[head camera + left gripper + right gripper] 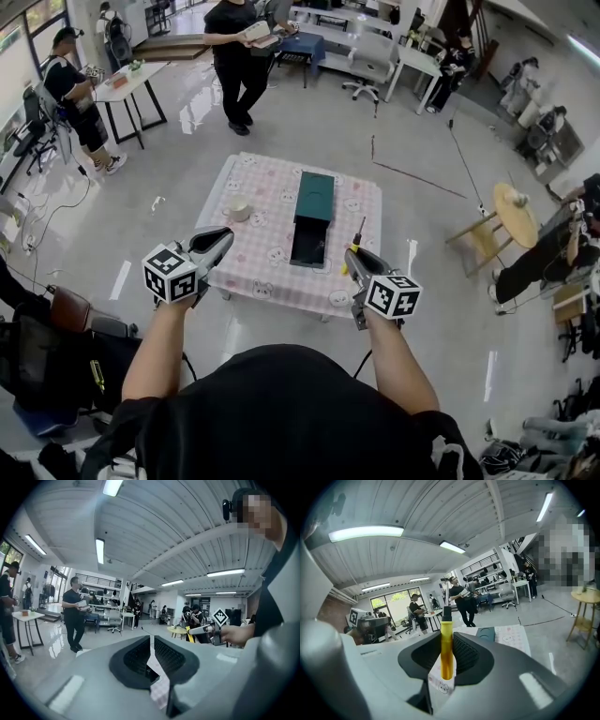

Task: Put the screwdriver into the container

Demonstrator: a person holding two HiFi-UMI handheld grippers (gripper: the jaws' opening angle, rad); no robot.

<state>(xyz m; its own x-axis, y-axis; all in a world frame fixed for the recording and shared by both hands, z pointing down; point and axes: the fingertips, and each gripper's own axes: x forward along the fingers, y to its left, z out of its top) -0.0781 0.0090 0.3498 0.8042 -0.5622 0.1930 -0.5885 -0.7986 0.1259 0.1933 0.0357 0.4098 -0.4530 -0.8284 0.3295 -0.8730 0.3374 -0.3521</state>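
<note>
The screwdriver (354, 246) has a yellow handle (446, 654) and a thin dark shaft that points up and away. My right gripper (353, 261) (448, 644) is shut on the handle, held in the air at the table's near right edge. The container (312, 217) is a dark green box with a black open part toward me, and it lies at the middle of the table; its green corner (485, 633) shows past the right jaws. My left gripper (218, 246) (151, 652) hovers over the near left edge, its jaws together with nothing between them.
The low table (258, 246) has a pink checked cloth, and a small round beige object (238, 211) lies on its left part. A person (236, 58) stands beyond the table. A round wooden stool (514, 214) is to the right, desks and chairs around.
</note>
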